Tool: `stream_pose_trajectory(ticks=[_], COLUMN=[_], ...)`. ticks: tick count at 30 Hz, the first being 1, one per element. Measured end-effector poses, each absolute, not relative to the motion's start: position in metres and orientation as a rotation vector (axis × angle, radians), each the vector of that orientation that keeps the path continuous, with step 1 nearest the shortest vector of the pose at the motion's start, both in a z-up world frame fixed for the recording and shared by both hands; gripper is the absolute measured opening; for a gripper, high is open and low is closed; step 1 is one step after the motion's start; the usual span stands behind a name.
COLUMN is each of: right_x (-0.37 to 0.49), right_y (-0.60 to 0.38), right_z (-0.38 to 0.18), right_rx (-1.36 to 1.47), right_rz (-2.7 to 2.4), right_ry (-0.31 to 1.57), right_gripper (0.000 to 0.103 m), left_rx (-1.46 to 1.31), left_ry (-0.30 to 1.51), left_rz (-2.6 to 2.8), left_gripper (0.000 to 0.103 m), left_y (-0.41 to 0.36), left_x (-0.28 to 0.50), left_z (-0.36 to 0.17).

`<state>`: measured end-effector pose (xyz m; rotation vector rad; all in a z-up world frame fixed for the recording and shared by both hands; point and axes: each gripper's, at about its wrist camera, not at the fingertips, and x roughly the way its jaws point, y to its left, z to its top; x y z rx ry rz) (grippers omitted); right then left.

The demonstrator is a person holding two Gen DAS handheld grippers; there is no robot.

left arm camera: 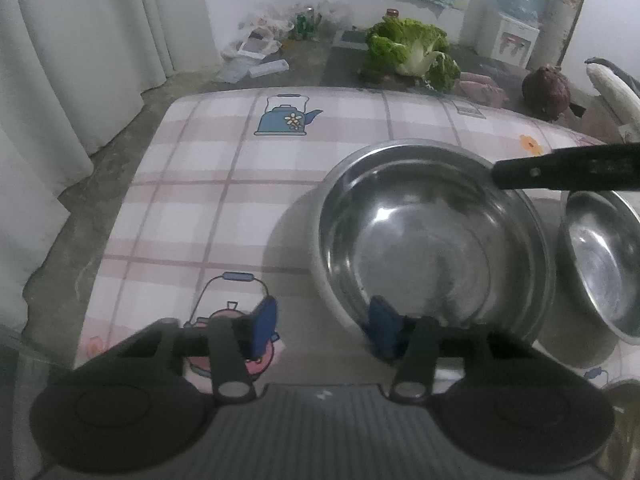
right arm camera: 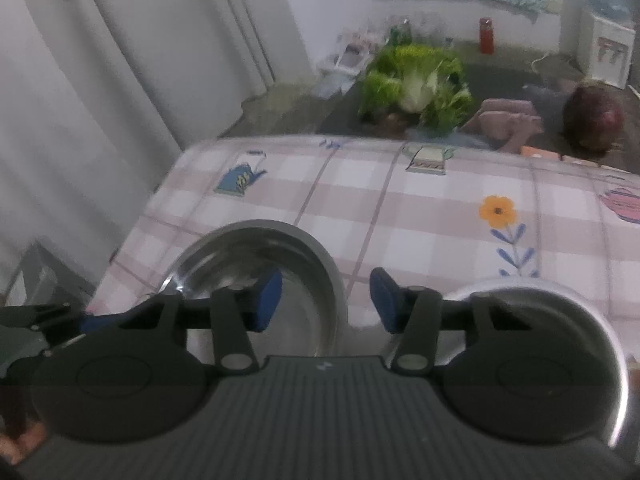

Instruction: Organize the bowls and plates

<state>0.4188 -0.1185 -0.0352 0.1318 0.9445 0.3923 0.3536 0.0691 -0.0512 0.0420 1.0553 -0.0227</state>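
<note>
A large steel bowl (left arm camera: 432, 240) stands on the checked tablecloth (left arm camera: 224, 200), with a smaller steel bowl (left arm camera: 600, 268) close on its right. My left gripper (left arm camera: 324, 328) is open and straddles the large bowl's near-left rim, its right pad (left arm camera: 384, 330) inside and the left pad outside. A black finger (left arm camera: 560, 168) of the right gripper reaches over the far rim. In the right wrist view my right gripper (right arm camera: 326, 300) is open across the large bowl's (right arm camera: 240, 276) right rim, one pad inside. The smaller bowl (right arm camera: 600, 320) lies mostly hidden under it.
A green cabbage (left arm camera: 412, 50), a dark red vegetable (left arm camera: 546, 90) and a white radish (left arm camera: 616, 92) lie beyond the table's far edge. White curtains (left arm camera: 60, 60) hang on the left and a water dispenser (left arm camera: 516, 20) stands at the back right. The left gripper (right arm camera: 40, 320) shows at the lower left of the right wrist view.
</note>
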Motion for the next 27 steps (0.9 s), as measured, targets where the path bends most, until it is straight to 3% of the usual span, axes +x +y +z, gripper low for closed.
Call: stream_pose_trajectory(ticks=[4, 9, 21, 24, 27], right_x=[0.427, 0.419, 0.379, 0.376, 0.373], right_y=[-0.113, -0.107, -0.102, -0.101, -0.1], right_z=[-0.046, -0.051, -0.042, -0.047, -0.047], right_rx=[0.127, 0.126, 0.113, 0.129, 0.147], right_rz=[0.399, 0.449, 0.478, 0.473, 0.465], right_ry=[0.983, 1.017, 1.03, 1.046, 1.051], right_gripper=[0.028, 0.012, 0.011, 0.011, 0.011], left_rx=[0.077, 0.077, 0.016, 0.015, 0.002], left_ry=[1.033, 1.034, 1.055, 1.055, 1.06], left_rz=[-0.011, -0.004, 0.001, 0.005, 0.022], left_gripper=[0.027, 0.02, 0.028, 0.02, 0.02], left_y=[0.067, 0.076, 0.1, 0.097, 0.095], left_x=[0.352, 0.351, 0.339, 0.339, 0.339], left_z=[-0.051, -0.049, -0.047, -0.049, -0.048])
